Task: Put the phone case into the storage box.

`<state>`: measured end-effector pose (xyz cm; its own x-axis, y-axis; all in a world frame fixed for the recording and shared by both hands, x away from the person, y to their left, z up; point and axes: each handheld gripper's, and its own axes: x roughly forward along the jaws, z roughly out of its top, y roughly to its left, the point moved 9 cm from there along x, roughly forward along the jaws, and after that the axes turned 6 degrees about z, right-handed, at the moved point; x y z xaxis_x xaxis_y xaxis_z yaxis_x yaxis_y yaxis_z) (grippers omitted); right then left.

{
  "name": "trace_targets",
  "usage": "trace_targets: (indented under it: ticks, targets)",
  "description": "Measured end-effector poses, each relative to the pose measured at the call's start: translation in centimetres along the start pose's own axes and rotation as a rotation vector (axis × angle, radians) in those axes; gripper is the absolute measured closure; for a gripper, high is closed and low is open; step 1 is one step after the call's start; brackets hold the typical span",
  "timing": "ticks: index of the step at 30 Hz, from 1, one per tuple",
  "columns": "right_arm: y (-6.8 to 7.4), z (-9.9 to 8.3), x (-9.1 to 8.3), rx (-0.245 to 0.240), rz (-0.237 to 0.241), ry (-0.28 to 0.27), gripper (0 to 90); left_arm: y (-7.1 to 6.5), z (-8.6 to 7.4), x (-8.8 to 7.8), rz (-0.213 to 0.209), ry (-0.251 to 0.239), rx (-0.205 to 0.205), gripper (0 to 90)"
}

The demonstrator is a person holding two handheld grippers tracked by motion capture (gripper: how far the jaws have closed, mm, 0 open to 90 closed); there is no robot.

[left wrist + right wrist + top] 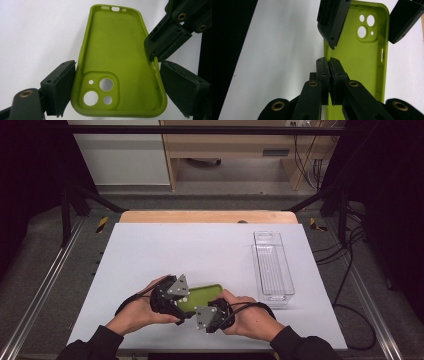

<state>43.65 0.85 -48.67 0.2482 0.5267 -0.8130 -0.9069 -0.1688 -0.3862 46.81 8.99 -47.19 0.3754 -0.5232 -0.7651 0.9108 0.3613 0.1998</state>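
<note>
Green silicone phone case (120, 62) lies open side up on the desk (165, 250), left of the clear bin (272, 267): right tool (329, 62) pinches one side wall, left tool (117, 85) straddles the camera end, spread wide, probably steadying.

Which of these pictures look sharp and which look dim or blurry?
High view: dim edges, soft detail, faint glare on the clear plastic bin. Left gripper view: the lime-green silicone phone case is sharp and evenly lit. Right gripper view: near fingers slightly soft, left side black.
</note>
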Motion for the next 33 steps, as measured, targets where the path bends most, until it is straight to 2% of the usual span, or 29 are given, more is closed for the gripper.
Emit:
trace_targets:
  ticks: [4, 19, 28, 33]
  targets:
    - [-0.1, -0.1, -0.2, -0.001, -0.001, -0.001, 88.0, 0.2, 0.4, -0.1, 0.006, -0.025, -0.016, 11.3]
    - [-1.0, -1.0, -0.8, 0.049, -0.024, -0.008, 88.4, 1.0, 0.2, -0.8, 0.021, -0.076, -0.061, 10.4]
    - [-2.0, -2.4, -0.8, 0.091, -0.048, 0.0, 88.4, 2.1, 0.2, -2.0, 0.066, -0.148, -0.121, 9.6]
    - [-2.2, -2.7, -0.7, 0.102, -0.05, 0.004, 88.4, 2.4, 0.4, -2.3, 0.086, -0.177, -0.135, 9.2]
